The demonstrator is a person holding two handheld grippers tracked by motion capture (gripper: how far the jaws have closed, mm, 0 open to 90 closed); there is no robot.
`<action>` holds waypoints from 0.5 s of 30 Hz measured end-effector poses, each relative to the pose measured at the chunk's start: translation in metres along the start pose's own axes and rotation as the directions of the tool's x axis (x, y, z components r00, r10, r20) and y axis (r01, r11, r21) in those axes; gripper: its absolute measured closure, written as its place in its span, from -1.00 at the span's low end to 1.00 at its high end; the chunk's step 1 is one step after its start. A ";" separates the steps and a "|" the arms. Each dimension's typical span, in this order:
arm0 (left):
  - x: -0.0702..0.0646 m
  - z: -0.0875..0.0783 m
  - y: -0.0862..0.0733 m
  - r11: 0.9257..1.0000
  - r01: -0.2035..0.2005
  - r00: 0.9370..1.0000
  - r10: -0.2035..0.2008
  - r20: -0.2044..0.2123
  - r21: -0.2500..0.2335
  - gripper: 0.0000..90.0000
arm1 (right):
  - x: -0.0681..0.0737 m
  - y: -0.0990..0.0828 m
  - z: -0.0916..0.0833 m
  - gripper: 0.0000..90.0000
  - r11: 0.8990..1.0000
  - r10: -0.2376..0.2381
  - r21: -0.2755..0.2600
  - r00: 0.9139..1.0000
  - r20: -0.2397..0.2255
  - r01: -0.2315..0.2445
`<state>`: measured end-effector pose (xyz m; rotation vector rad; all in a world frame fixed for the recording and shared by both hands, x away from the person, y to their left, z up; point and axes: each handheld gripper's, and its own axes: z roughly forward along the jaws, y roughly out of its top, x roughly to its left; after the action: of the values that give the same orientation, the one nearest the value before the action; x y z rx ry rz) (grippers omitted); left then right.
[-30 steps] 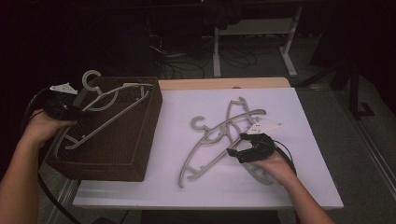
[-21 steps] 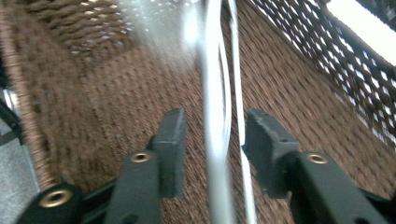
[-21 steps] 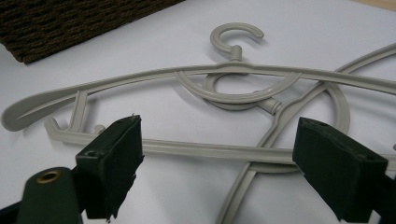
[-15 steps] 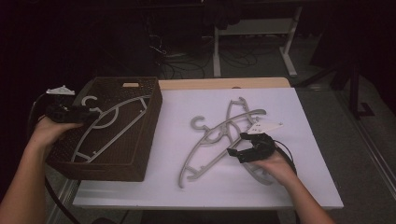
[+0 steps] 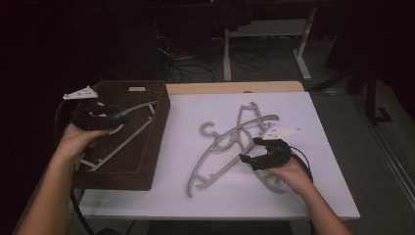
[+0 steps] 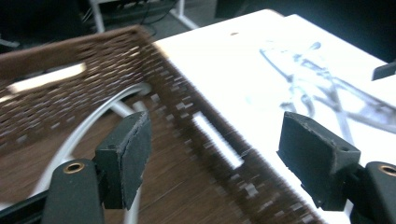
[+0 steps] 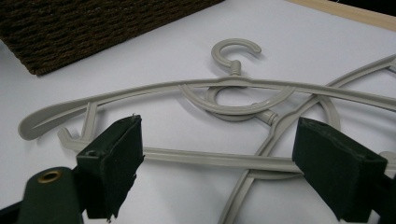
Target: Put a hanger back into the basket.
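A brown wicker basket [image 5: 156,142] stands at the table's left with a grey plastic hanger [image 5: 128,139] lying inside it. My left gripper [image 5: 115,117] hovers over the basket's near-left part. Its jaws have just been opening and nothing is between them; below them I see the hanger [image 6: 88,126] and the basket wall [image 6: 196,93]. Overlapping grey hangers [image 5: 230,142] lie in the middle of the white table [image 5: 313,196]. My right gripper [image 5: 247,159] rests low at their right side, open. The straight bar of one hanger [image 7: 210,159] runs between its pads untouched.
The table's wooden far edge [image 5: 235,87] shows behind the white top. Beyond it, on the dark floor, are cables and a white stand [image 5: 264,29]. Bare white surface lies in front of the hangers and to their right.
The hanger that my left gripper held over the basket now lies inside it. The left jaws have opened and that hand has moved right over the basket. The right hand is still.
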<state>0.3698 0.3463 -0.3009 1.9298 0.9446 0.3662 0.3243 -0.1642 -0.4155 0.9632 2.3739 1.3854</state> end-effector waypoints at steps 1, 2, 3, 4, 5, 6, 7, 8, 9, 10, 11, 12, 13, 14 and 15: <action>-0.007 0.003 0.001 1.000 -0.003 1.000 0.003 0.010 -0.009 -0.44 | 0.000 0.000 -0.001 -0.66 1.000 0.000 -0.002 1.000 0.002 0.000; -0.014 0.006 0.003 1.000 -0.003 1.000 0.004 0.017 -0.020 -0.44 | 0.000 0.000 -0.002 -0.66 1.000 0.000 -0.005 1.000 0.001 0.000; -0.021 0.009 0.004 1.000 -0.007 1.000 0.007 0.027 -0.026 -0.45 | 0.000 0.000 -0.003 -0.66 1.000 0.000 -0.007 1.000 0.003 0.000; -0.028 0.012 0.005 0.999 -0.013 0.999 0.014 0.037 -0.030 -0.46 | 0.000 0.001 -0.004 -0.65 1.000 0.002 -0.011 1.000 0.004 -0.002; -0.035 0.016 0.006 0.999 -0.015 0.999 0.017 0.045 -0.033 -0.46 | 0.000 0.001 -0.005 -0.65 1.000 0.003 -0.013 1.000 0.004 -0.003; -0.042 0.019 0.007 0.999 -0.020 0.998 0.022 0.054 -0.035 -0.49 | -0.001 0.001 -0.005 -0.65 1.000 0.002 -0.014 1.000 0.004 -0.002; -0.048 0.023 0.008 0.999 -0.024 0.998 0.027 0.061 -0.038 -0.50 | -0.001 0.001 -0.006 -0.65 1.000 0.001 -0.015 1.000 0.004 -0.001; -0.055 0.026 0.009 0.999 -0.025 0.997 0.028 0.071 -0.043 -0.51 | -0.002 0.001 -0.006 -0.65 1.000 -0.002 -0.017 1.000 0.005 0.002; -0.061 0.030 0.009 0.998 -0.033 0.996 0.036 0.078 -0.046 -0.53 | -0.002 0.001 -0.007 -0.65 1.000 0.001 -0.017 1.000 0.004 -0.001; -0.067 0.034 0.010 0.998 -0.034 0.996 0.038 0.086 -0.047 -0.55 | -0.003 0.002 -0.007 -0.65 1.000 0.002 -0.019 1.000 0.006 -0.002; -0.074 0.039 0.011 0.998 -0.038 0.995 0.042 0.095 -0.049 -0.56 | -0.003 0.002 -0.008 -0.65 1.000 0.001 -0.018 1.000 0.008 -0.001; -0.080 0.044 0.012 0.998 -0.047 0.993 0.051 0.105 -0.047 -0.57 | -0.003 0.002 -0.008 -0.65 1.000 -0.001 -0.019 1.000 0.007 0.001; -0.087 0.049 0.013 0.998 -0.049 0.992 0.054 0.117 -0.048 -0.58 | -0.003 0.002 -0.008 -0.65 1.000 -0.001 -0.020 1.000 0.008 0.001; -0.093 0.054 0.014 0.998 -0.052 0.990 0.058 0.131 -0.044 -0.61 | -0.003 0.002 -0.009 -0.65 1.000 0.001 -0.020 1.000 0.007 -0.001; -0.101 0.060 0.014 0.997 -0.057 0.987 0.063 0.148 -0.043 -0.62 | -0.004 0.001 -0.009 -0.65 1.000 0.003 -0.019 1.000 0.009 -0.003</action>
<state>0.3450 0.2309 -0.3086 1.9244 0.7781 0.2682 0.3232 -0.1724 -0.4099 0.9658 2.3494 1.3999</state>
